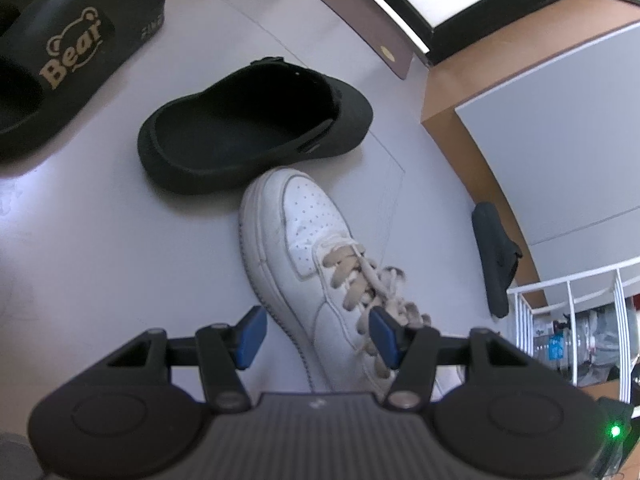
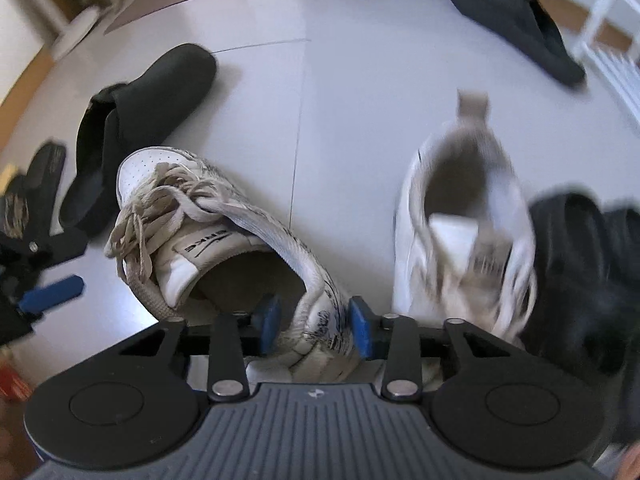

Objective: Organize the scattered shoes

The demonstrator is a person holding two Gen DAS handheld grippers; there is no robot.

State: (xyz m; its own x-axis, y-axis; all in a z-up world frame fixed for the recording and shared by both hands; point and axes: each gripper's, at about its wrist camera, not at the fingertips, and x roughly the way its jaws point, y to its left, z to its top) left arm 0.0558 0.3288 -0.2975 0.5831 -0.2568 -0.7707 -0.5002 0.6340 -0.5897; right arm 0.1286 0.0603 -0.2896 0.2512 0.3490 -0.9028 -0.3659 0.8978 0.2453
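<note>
A white sneaker (image 1: 304,248) with beige laces lies on the pale floor, its toe against a black clog (image 1: 256,128). My left gripper (image 1: 319,336) hovers open over its laced middle; the left pad stands clear of the sole and the right pad is above the laces. In the right wrist view my right gripper (image 2: 316,324) is shut on the same white sneaker (image 2: 224,232), one blue pad inside the heel opening and one outside on the side wall. A second white sneaker (image 2: 460,220), blurred, stands to the right.
A black "Bear" slide (image 1: 60,52) lies at the far left. A dark slipper (image 1: 496,256) rests by the wooden cabinet (image 1: 472,80), near a white wire rack (image 1: 572,320). Something dark and blurred (image 2: 580,280) is beside the second sneaker.
</note>
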